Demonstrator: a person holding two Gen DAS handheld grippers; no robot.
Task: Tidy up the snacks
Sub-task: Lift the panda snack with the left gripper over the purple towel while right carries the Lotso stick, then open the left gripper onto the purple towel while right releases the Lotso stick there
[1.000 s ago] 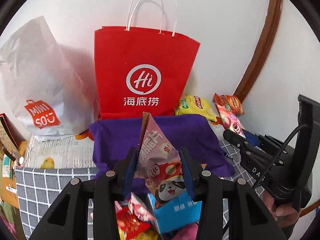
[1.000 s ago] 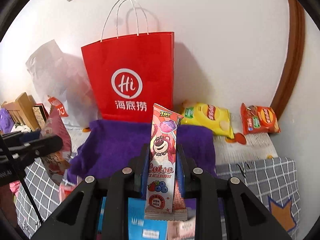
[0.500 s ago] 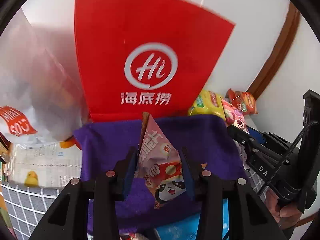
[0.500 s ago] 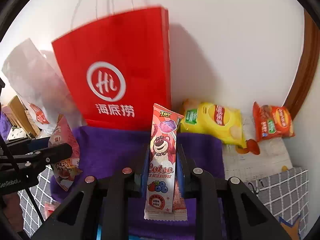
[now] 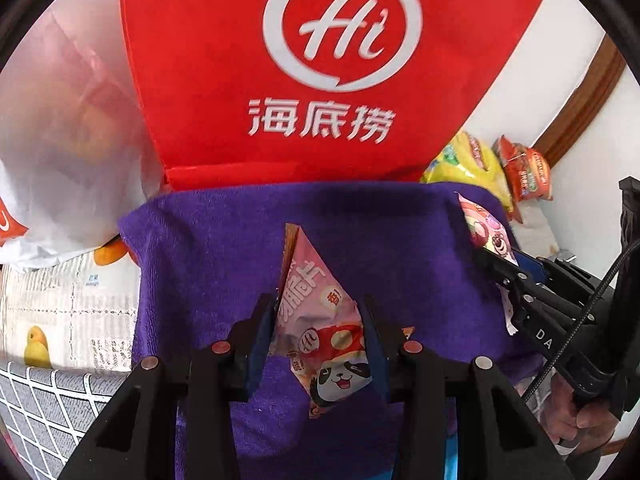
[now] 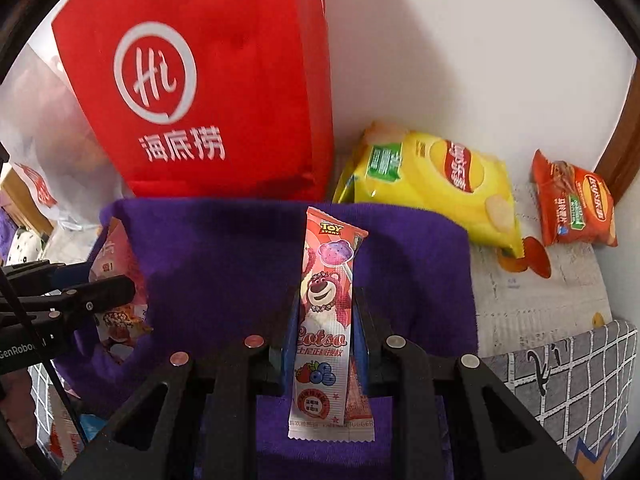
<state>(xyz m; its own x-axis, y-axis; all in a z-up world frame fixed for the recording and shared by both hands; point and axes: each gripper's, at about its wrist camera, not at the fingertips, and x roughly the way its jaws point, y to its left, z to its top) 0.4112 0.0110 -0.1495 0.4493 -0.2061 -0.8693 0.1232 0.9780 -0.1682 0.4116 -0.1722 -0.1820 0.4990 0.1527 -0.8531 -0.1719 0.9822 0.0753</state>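
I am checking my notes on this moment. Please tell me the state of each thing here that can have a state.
Left gripper: shut on the panda snack packet, held upright.
Right gripper: shut on the bear snack packet, held upright.
Purple towel: spread flat, nothing lying on it.
Red paper bag: standing upright behind the towel.
Yellow chip bag: lying down, sealed.
Orange snack bag: lying down, sealed.
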